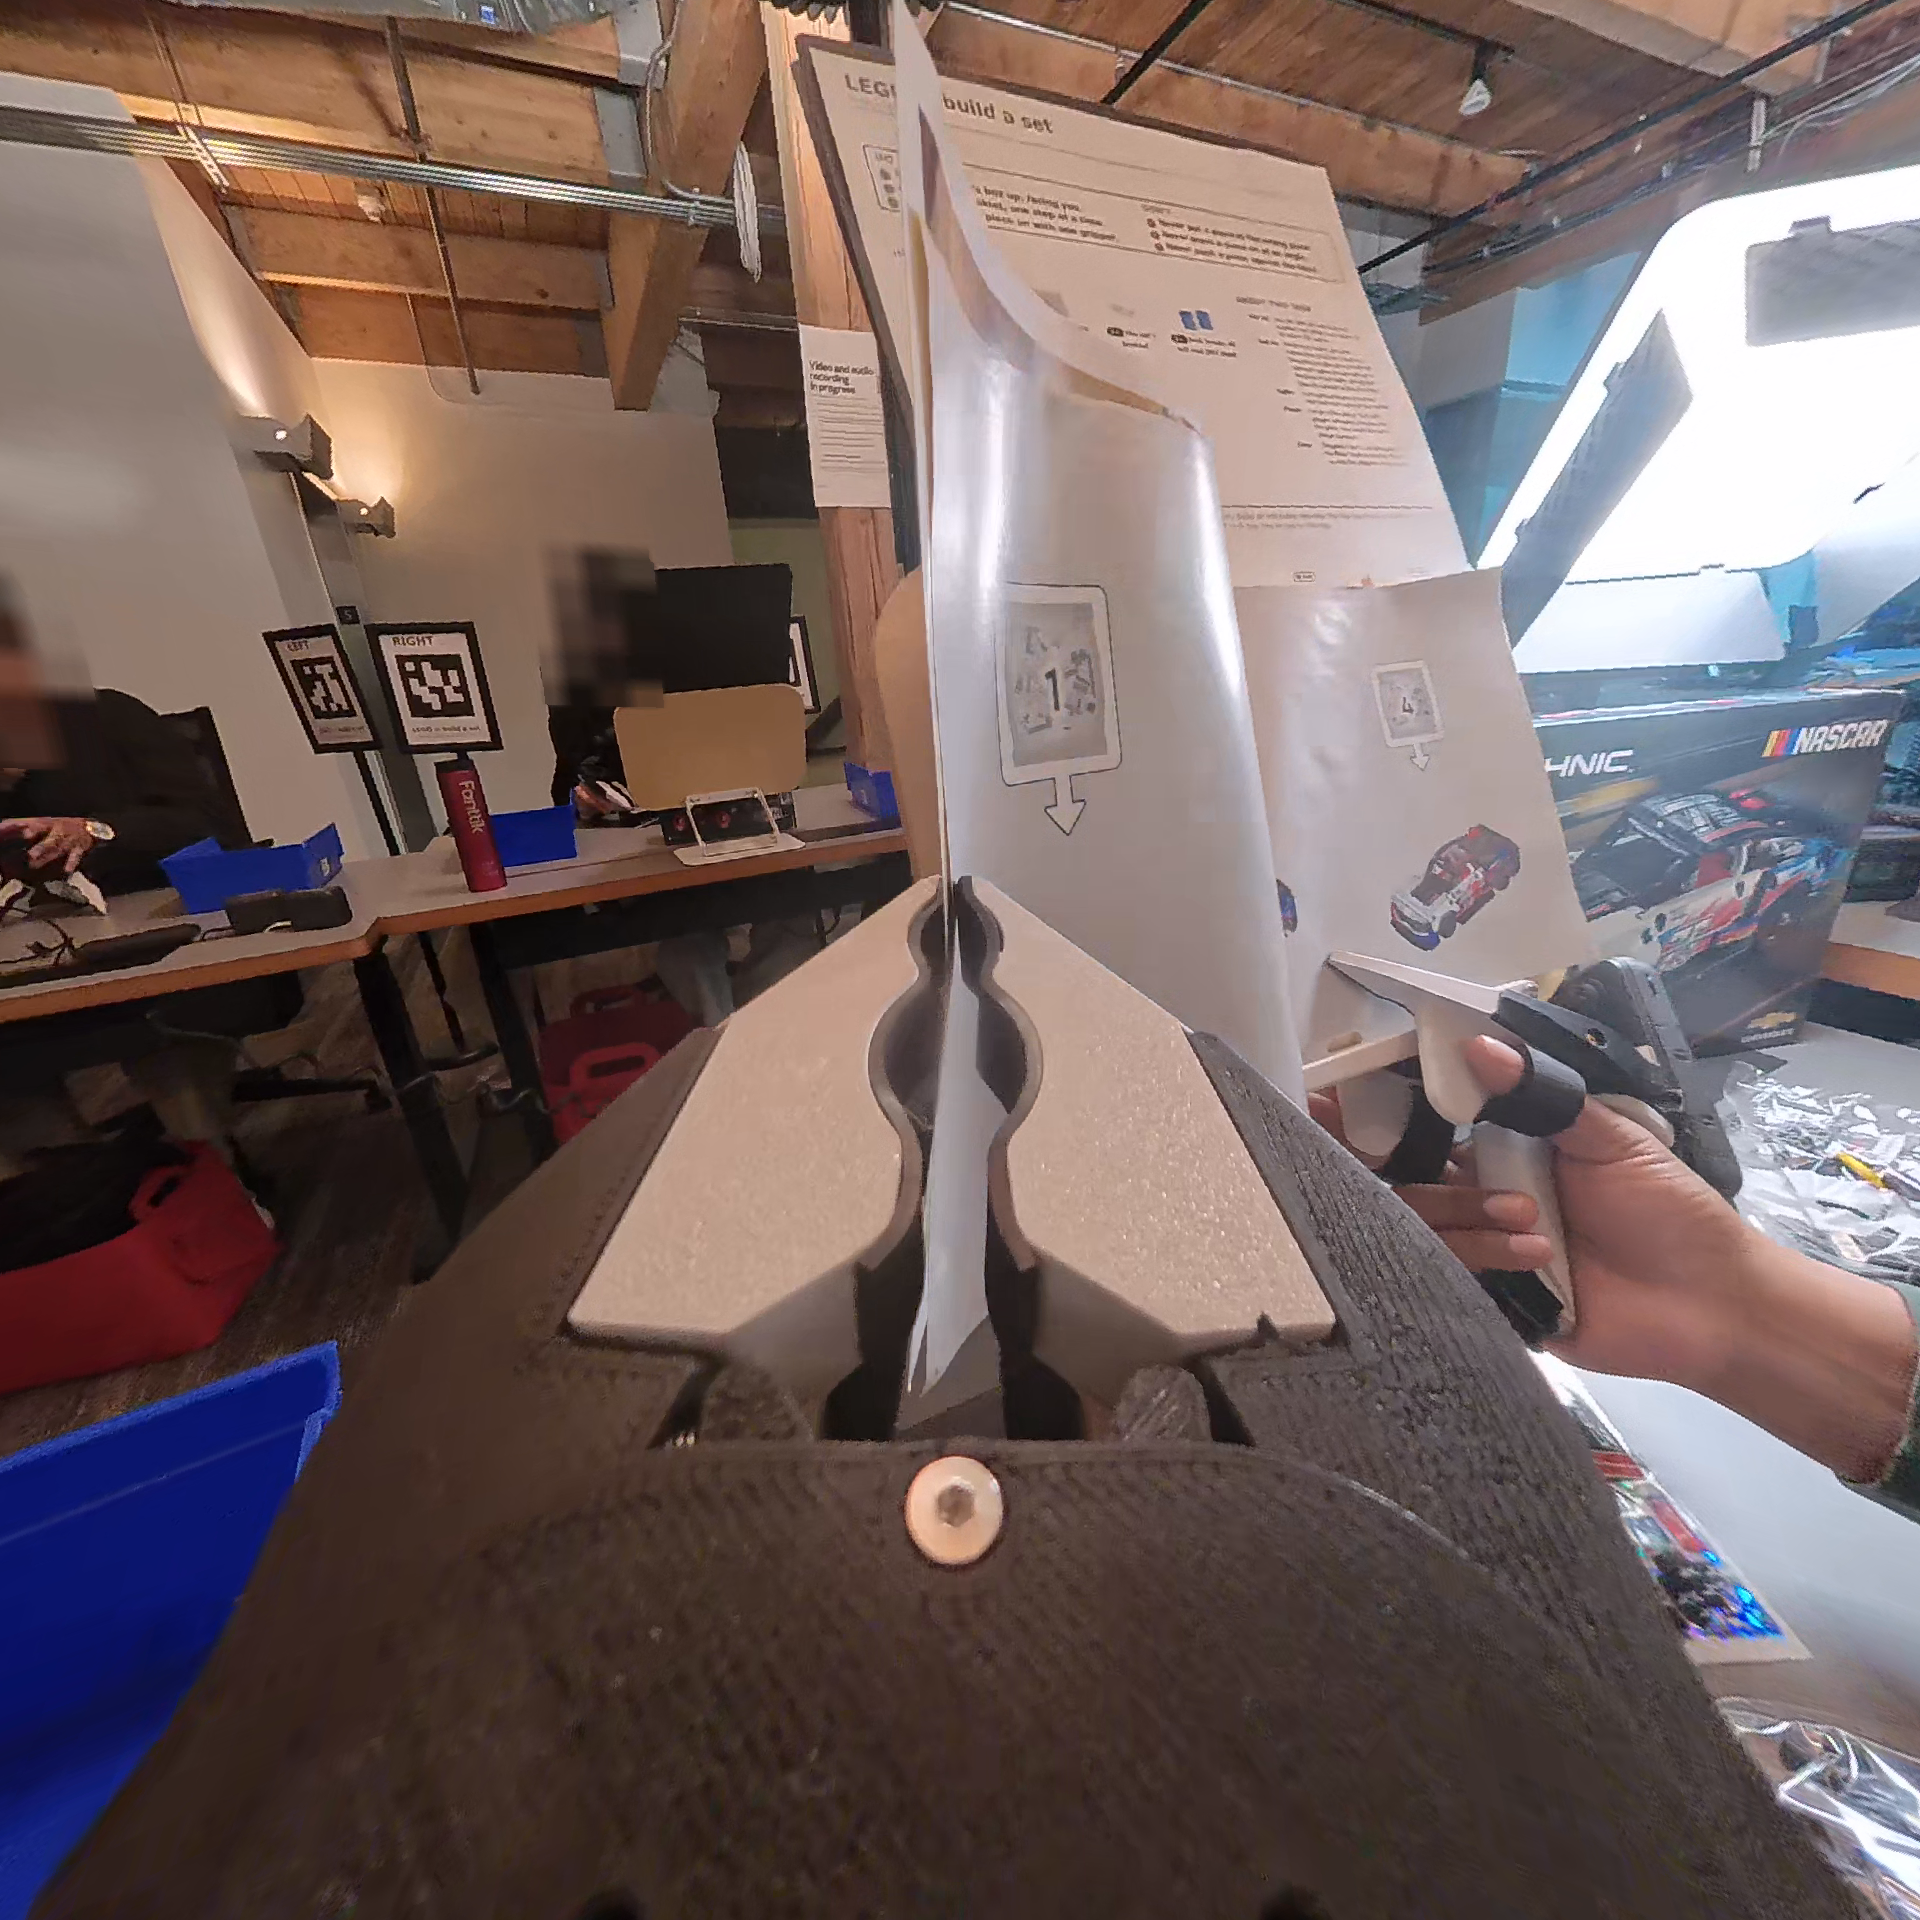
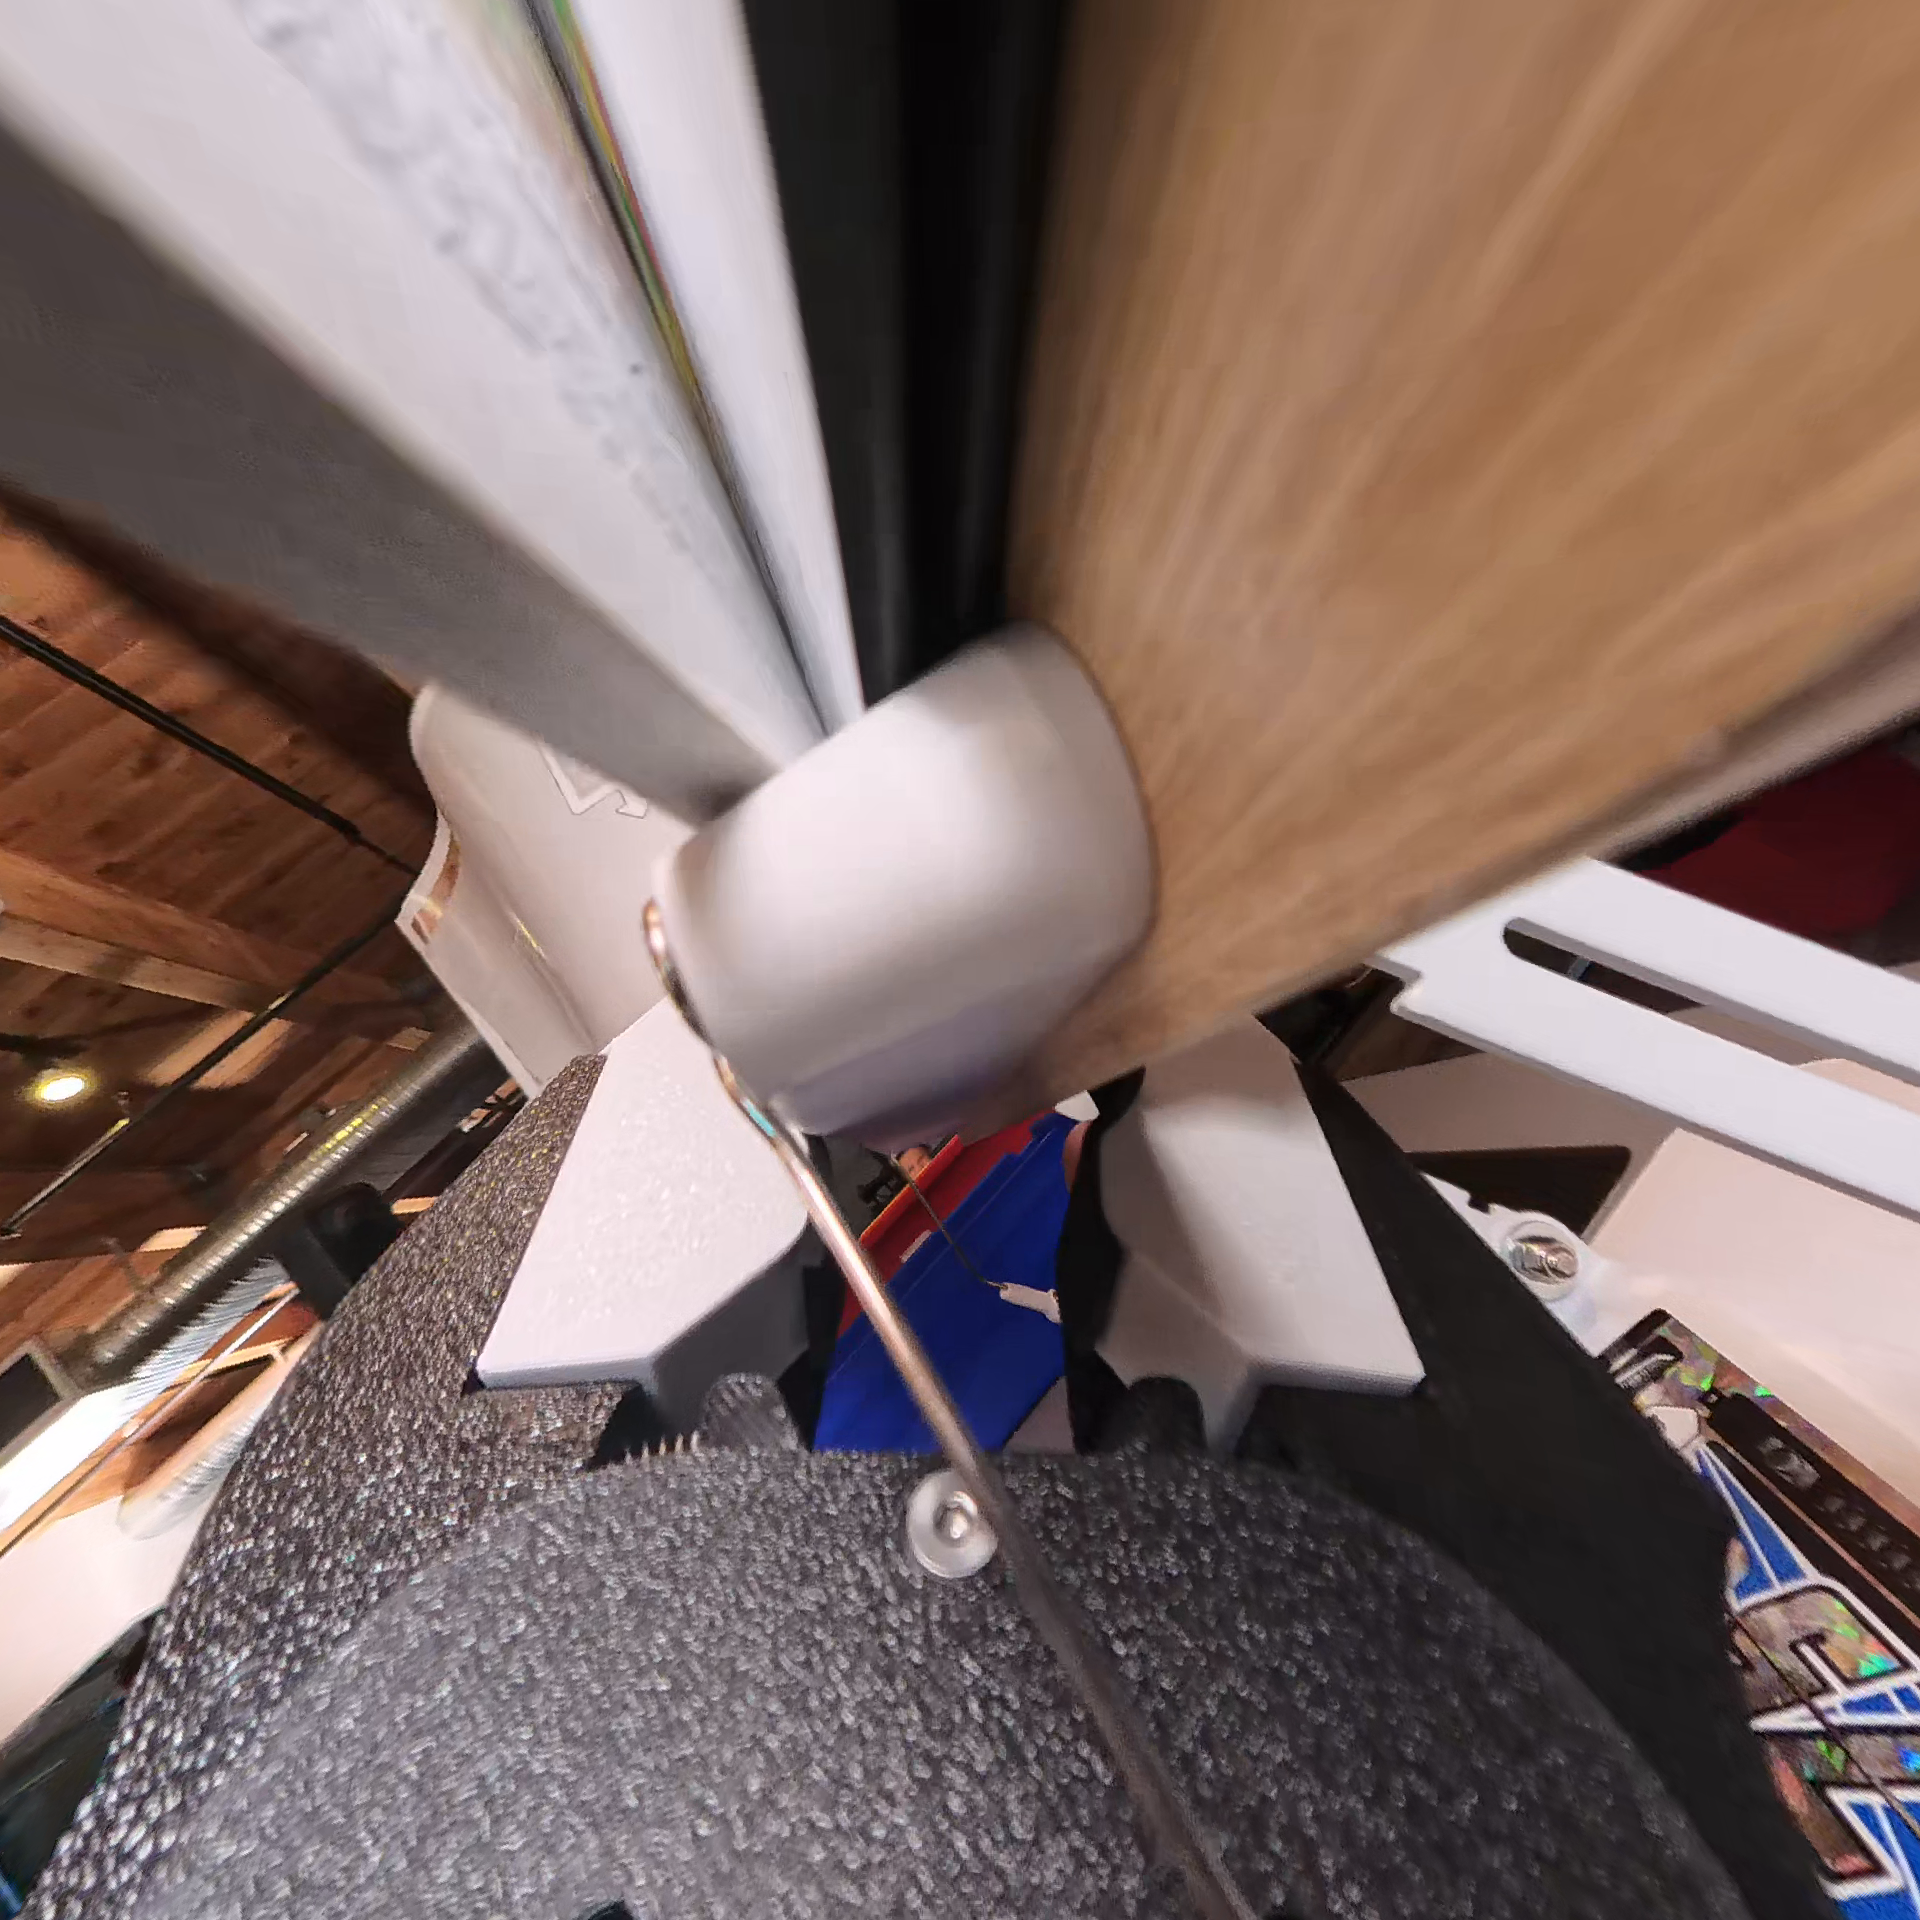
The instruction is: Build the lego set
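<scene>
Pinched edge-on in the left gripper, the instruction booklet stands open at an early page; right gripper jaws look spread beside a blurred clip. Building seems unstarted, the set's box behind

printed poster | marker signs | red bottle | car-set box

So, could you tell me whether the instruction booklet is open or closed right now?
Open. The left claw is shut on one page of the instruction booklet, holding it upright, while another page spreads away to the right.
</scene>
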